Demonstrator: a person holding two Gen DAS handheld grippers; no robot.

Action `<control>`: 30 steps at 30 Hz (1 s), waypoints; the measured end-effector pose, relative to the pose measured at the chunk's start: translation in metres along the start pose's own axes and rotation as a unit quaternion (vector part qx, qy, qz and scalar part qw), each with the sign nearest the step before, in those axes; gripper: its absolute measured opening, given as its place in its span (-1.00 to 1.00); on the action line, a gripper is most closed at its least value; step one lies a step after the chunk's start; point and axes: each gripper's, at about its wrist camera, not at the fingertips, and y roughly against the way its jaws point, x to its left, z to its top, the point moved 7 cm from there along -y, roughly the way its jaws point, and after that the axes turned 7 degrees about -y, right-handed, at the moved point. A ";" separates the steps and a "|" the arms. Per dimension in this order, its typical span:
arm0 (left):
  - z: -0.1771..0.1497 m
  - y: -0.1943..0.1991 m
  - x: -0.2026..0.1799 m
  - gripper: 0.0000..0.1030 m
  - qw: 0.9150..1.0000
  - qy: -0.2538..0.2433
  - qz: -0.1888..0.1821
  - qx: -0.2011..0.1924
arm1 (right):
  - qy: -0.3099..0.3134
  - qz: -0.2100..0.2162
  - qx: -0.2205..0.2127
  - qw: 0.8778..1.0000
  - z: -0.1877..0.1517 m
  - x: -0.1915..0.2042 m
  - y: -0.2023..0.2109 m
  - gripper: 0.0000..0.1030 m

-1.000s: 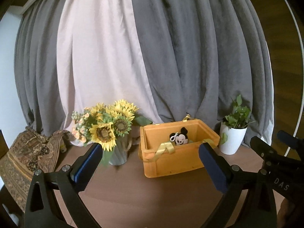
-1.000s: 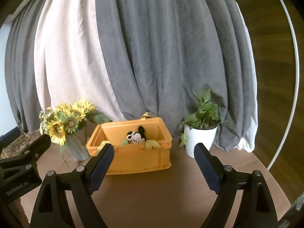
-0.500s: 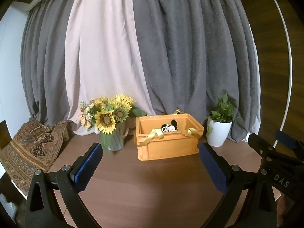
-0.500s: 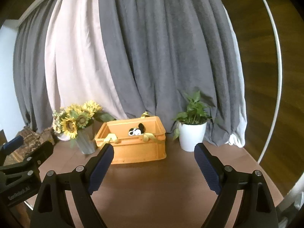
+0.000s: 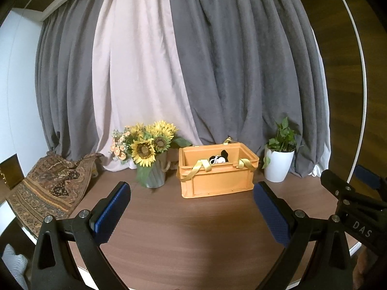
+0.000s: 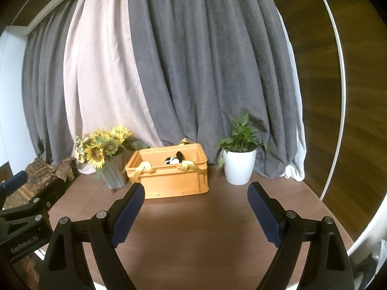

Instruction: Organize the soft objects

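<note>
The plush [image 5: 219, 159] sits inside the orange crate [image 5: 215, 181], toward its back wall, with only a black ear and a white-and-black face showing above the rim. Yellow straps [image 5: 196, 170] drape over the crate's front edge at two spots, and another loop pokes up behind the back wall. In the left wrist view the crate stands at about 12 o'clock from the left tongs [image 5: 191, 212], well apart across bare brown surface [image 5: 193, 236]. In the right wrist view it lies at about 11 o'clock from the right tongs [image 6: 196, 213].

Both tongs are spread wide and hold nothing.

The plush should be very light and squashy, so it will give under the pads rather than slip. A grip across the head or body looks safer than pinching the ear, which could stretch or let the toy swing. What seems to be a small ring near its face is too small to judge as a hold. The straps look like thin, limp webbing: easy to pinch, but they will sag and may snag on the rim if pulled sideways.

A vase of sunflowers [image 5: 150, 159] stands just beside the crate at 9 o'clock, and a potted plant [image 5: 278, 164] near it at 3 o'clock. Both could tip if brushed. A patterned cloth [image 5: 50, 188] lies at the surface's far left edge, also soft and limp, and best gathered at a fold.
</note>
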 end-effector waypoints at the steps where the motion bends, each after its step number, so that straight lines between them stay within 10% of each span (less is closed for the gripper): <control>1: 0.000 0.002 0.000 1.00 1.000 0.000 0.002 -0.001 | -0.001 0.000 -0.001 1.000 0.000 0.000 0.002 0.71; 30: 0.001 0.013 -0.005 1.00 1.000 0.001 0.003 -0.007 | -0.003 0.008 -0.004 1.000 -0.001 -0.006 0.016 0.71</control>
